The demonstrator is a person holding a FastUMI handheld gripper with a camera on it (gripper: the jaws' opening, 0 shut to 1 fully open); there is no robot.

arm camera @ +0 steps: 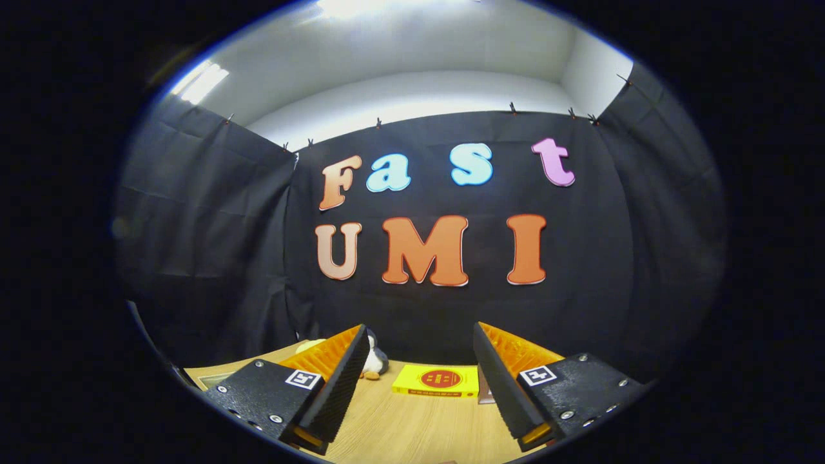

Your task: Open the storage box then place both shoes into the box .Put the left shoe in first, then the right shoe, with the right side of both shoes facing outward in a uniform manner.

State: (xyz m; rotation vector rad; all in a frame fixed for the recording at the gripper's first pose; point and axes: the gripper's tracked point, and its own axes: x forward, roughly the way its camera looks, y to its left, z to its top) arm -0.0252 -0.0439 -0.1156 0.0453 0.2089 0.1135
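My gripper (pixel 422 367) is held up high above a wooden table (pixel 412 425), its two fingers spread wide apart with nothing between them. It points at the black cloth wall of the booth. Neither the storage box nor the shoes can be made out from this angle.
A flat yellow box (pixel 436 380) with a red round mark lies on the table beyond the fingers, near the back edge. A small plush toy (pixel 372 364) sits behind the left finger, partly hidden by it. A brownish object (pixel 485 392) peeks out beside the right finger.
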